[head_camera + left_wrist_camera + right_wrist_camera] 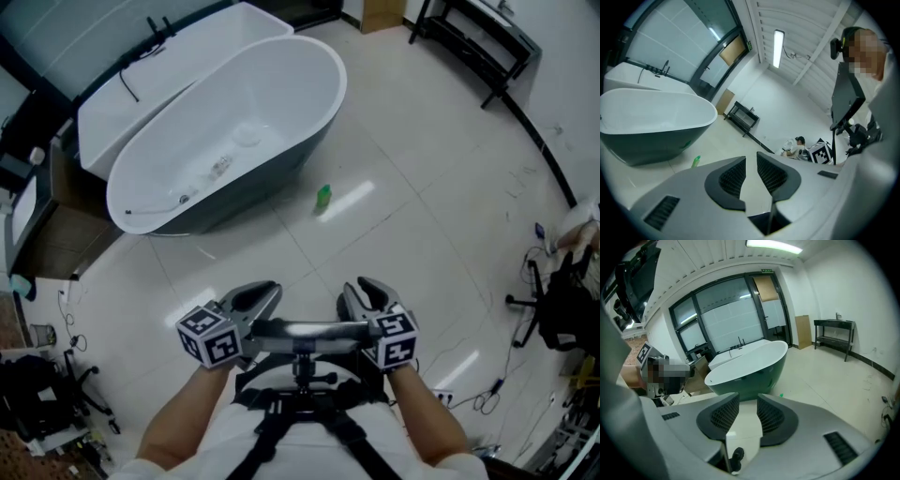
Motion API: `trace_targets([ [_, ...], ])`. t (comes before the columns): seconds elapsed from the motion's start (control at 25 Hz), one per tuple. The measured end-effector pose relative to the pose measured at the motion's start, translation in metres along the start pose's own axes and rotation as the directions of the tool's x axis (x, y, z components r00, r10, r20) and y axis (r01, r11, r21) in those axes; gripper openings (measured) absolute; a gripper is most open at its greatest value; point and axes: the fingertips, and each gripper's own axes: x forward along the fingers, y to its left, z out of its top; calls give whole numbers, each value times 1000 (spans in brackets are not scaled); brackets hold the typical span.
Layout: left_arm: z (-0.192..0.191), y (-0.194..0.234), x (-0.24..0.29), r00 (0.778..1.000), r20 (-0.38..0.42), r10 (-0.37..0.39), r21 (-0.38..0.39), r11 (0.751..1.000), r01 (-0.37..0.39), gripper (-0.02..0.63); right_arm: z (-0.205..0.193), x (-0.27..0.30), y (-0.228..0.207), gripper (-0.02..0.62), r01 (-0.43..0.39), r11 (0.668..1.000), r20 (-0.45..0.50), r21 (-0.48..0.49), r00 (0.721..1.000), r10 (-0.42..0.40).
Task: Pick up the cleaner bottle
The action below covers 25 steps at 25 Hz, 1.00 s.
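Small green plastic cleaner bottle [322, 197] stands on the pale tiled floor [412, 187], just beside the dark-sided white bathtub [281, 175], well ahead of you. Left gripper [255, 298] and right gripper [367, 292]: jaws narrowly apart, nothing between. Widen one claw before you reach, and come in from the open-floor side, clear of the tub wall

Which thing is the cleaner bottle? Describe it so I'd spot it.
Find the big oval bathtub, dark outside, white inside. On the pale floor just beside its dark wall stands a small bottle. It is the only bright green thing there.
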Motion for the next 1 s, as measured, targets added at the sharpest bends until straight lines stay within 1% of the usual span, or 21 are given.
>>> trace_targets([
  [0.16,0,-14,32,997,32,70,-46,997,-69,74,18,1,-29,115,-97,992,-43,-80,995,94],
  [0.28,0,-29,53,994,53,96,-54,994,-93,74,26,-2,-50,115,-141,985,-60,-100,989,136],
  [0.44,-3,-45,62,991,71,111,-53,993,-107,74,17,-7,-62,115,-170,981,-86,-90,983,162],
  [0.64,-12,-44,52,991,59,118,-60,992,-115,74,8,-11,-50,117,-168,983,-78,-75,984,162],
  [0.76,-16,-45,47,992,48,116,-32,993,-114,74,2,-16,-46,116,-151,987,-68,-63,987,147],
  [0.88,-25,-40,36,990,49,135,6,991,-135,74,-10,-22,-40,116,-122,991,-65,-54,991,118],
  [1.0,-36,-30,20,990,44,137,9,991,-137,74,-15,-27,-31,116,-90,995,-52,-38,995,88],
])
